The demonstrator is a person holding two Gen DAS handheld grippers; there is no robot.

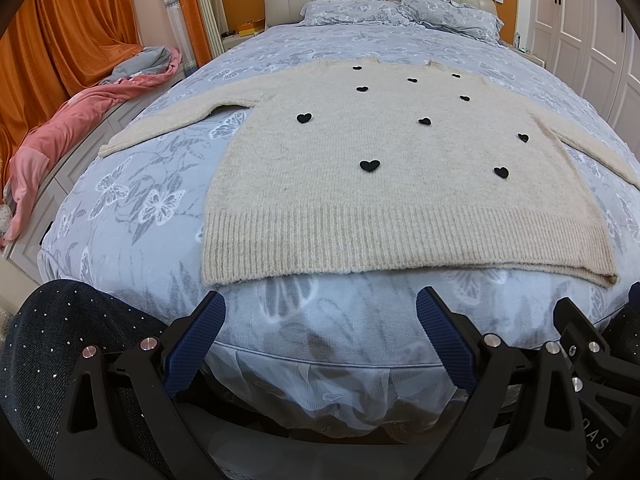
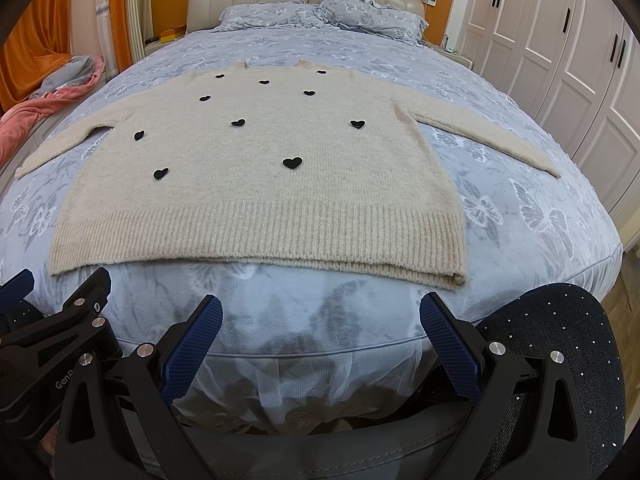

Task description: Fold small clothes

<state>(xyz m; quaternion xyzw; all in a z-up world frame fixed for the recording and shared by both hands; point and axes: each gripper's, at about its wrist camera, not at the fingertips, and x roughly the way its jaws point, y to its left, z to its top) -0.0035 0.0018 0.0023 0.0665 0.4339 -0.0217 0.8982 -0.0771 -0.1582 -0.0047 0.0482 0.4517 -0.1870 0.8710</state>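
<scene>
One cream knitted sweater (image 1: 400,184) lies on one bed covered in blue butterfly-print bedding (image 1: 132,240), and ten small black hearts (image 1: 369,165) dot its front. Two blue butterfly-print pillows (image 2: 372,16) sit at the headboard. Two grippers with blue-padded fingers are in view, the left gripper (image 1: 320,340) and the right gripper (image 2: 320,340).

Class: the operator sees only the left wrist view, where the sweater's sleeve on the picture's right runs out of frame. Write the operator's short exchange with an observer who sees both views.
Operator: Where does that sleeve end?
Observer: Its cuff lies flat on the bed, inside the edge.
Operator: Is the right gripper open?
Observer: Yes, open and empty, short of the sweater.
</scene>
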